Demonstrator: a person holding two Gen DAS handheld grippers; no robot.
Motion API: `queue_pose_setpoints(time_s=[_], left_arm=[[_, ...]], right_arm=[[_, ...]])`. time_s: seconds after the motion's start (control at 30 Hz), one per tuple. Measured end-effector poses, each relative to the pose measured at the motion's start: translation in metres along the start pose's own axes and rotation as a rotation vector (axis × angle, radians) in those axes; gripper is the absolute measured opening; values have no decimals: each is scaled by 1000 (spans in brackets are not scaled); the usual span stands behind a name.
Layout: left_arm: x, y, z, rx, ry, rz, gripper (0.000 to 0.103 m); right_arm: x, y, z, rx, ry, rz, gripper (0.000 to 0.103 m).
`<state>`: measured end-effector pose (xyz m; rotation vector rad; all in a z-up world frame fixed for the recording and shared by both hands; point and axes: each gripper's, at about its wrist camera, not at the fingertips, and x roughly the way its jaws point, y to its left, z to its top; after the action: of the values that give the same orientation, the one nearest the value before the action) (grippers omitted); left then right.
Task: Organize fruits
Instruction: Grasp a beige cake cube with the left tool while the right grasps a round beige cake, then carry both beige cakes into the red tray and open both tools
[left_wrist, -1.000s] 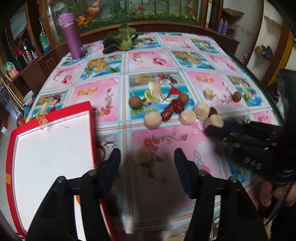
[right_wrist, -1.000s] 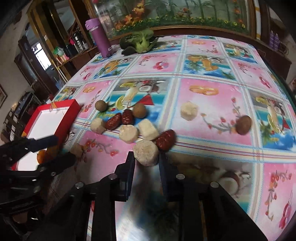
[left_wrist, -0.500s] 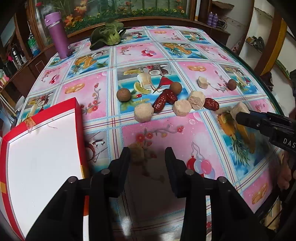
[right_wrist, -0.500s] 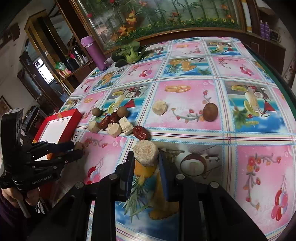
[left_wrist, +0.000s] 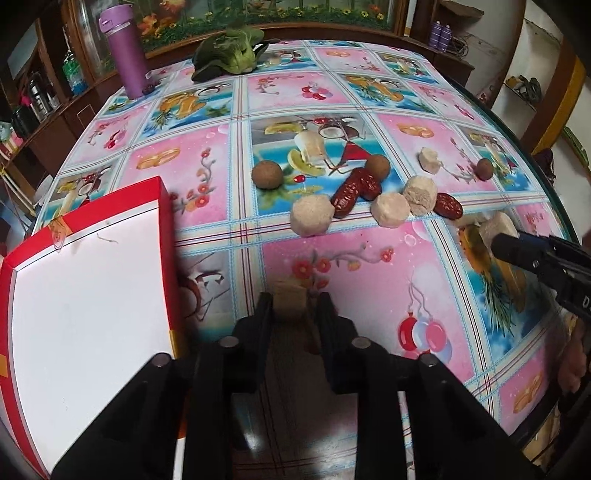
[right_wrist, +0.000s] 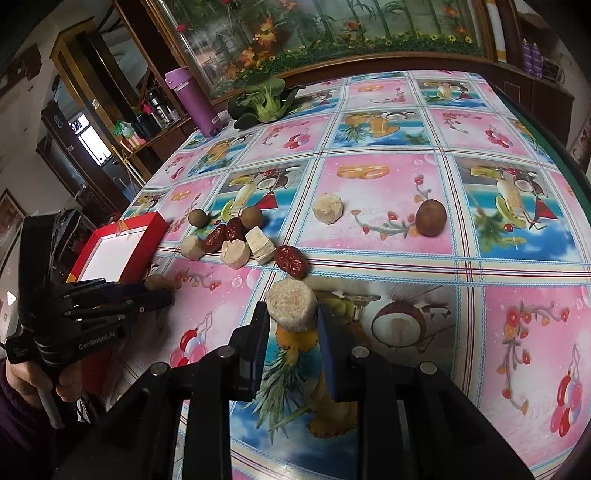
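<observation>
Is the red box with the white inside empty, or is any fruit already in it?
Empty as far as visible: the red box shows only bare white lining in both views; its near corner is cut off.

Pale round cake (right_wrist: 291, 304) between right gripper (right_wrist: 290, 325) fingers

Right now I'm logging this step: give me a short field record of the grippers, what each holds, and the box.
left gripper: shut on a small tan chunk
right gripper: shut on a round pale slice, lifted off the tablecloth
red box: white inside, no fruit visible in it
loose fruit: red dates, brown round fruits, pale slices on the cloth
</observation>
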<state>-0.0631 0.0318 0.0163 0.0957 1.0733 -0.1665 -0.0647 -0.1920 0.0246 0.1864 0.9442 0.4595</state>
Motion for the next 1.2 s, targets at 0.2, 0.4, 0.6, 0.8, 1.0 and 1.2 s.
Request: queue_pose_setpoints(time_s=[0.2, 0.4, 0.6, 0.8, 1.0, 1.2], left_arm=[[1, 2, 3, -26, 0, 11, 17], [-18, -1, -4, -37, -35, -24, 17], [-65, 10, -24, -80, -131, -52, 17], [-102, 50, -57, -133, -211, 9, 17], [-110, 111, -94, -228, -207, 113, 17], [-101, 148, -123, -293, -166, 159, 17]], right_arm=[[-2, 4, -1, -9, 1, -4, 25], [-7, 20, -3, -40, -3, -8, 25], [-11, 56, -6, -99, -4, 4, 25], [6, 121, -14, -192, 33, 73, 25], [32, 204, -22, -322, 60, 147, 25], [62, 256, -29, -389, 111, 177, 25]])
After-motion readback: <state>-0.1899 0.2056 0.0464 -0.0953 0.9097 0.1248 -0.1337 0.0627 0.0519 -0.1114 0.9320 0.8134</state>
